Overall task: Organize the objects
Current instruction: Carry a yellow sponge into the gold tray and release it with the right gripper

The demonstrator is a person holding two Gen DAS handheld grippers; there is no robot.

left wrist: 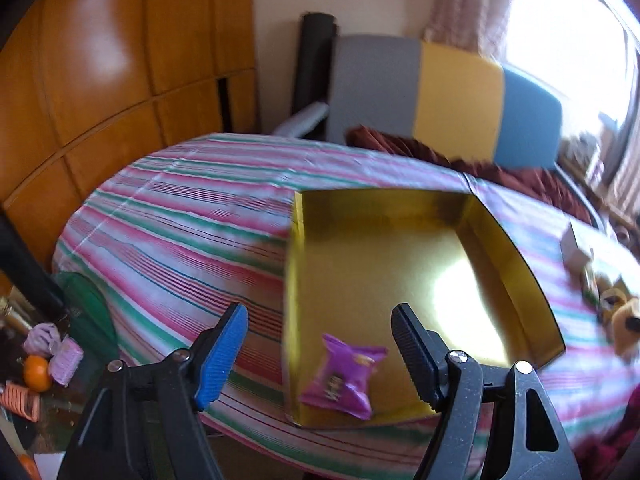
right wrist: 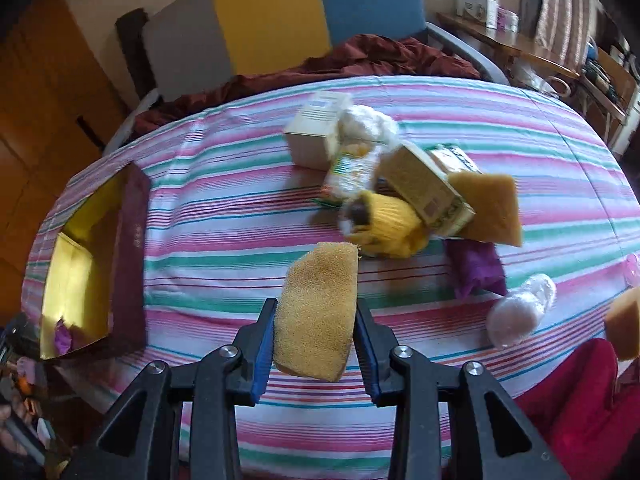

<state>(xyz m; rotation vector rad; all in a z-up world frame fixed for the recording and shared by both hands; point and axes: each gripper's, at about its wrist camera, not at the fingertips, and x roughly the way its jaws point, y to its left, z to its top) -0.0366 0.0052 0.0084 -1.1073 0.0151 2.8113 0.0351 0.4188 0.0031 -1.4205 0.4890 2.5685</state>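
Note:
A gold-lined open box [left wrist: 400,216] sits on the striped tablecloth, and a purple snack packet [left wrist: 344,376] lies loose on its floor near the front corner. My left gripper [left wrist: 320,320] hangs above that corner, open, with nothing between its fingers. In the right wrist view my right gripper [right wrist: 316,312] is shut on a tan sponge [right wrist: 320,312], lifted above the cloth. The same box [right wrist: 132,232] shows at the far left there, dark red outside, with a bit of purple packet [right wrist: 62,336] inside.
A pile lies mid-table: white carton [right wrist: 316,132], olive box [right wrist: 428,188], yellow sock [right wrist: 392,224], second sponge [right wrist: 492,208], purple packet [right wrist: 476,272], white wrapped roll [right wrist: 520,312]. A striped cushion chair [right wrist: 272,16] stands behind. Clutter [left wrist: 44,360] sits on the floor at left.

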